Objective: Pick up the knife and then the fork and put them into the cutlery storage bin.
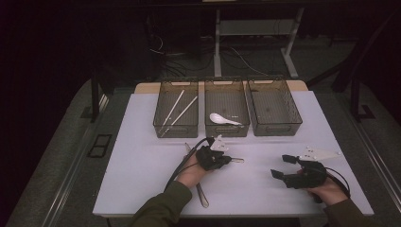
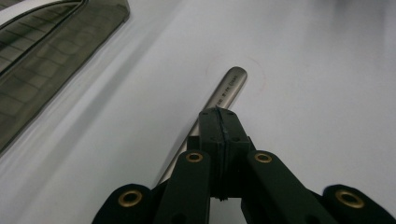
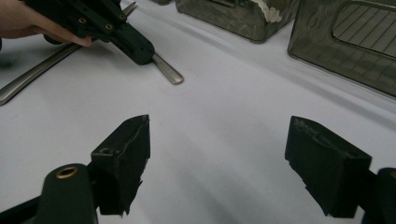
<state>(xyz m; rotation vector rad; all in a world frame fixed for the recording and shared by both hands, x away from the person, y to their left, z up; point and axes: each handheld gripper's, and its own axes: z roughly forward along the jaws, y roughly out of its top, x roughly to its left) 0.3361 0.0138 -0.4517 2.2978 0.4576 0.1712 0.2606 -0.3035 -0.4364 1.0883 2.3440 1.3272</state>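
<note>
Steel fork handle juts past the left claw, clenched on it above the table.

Room dim; surroundings beyond the white table fall to near black in the high view. Table evenly lit from above, soft short shadows beside the three bins. Left gripper view: mild sheen on the metal handle, bin at the table's upper left slightly soft. Right gripper view: near jaws blurred, low contrast.
</note>
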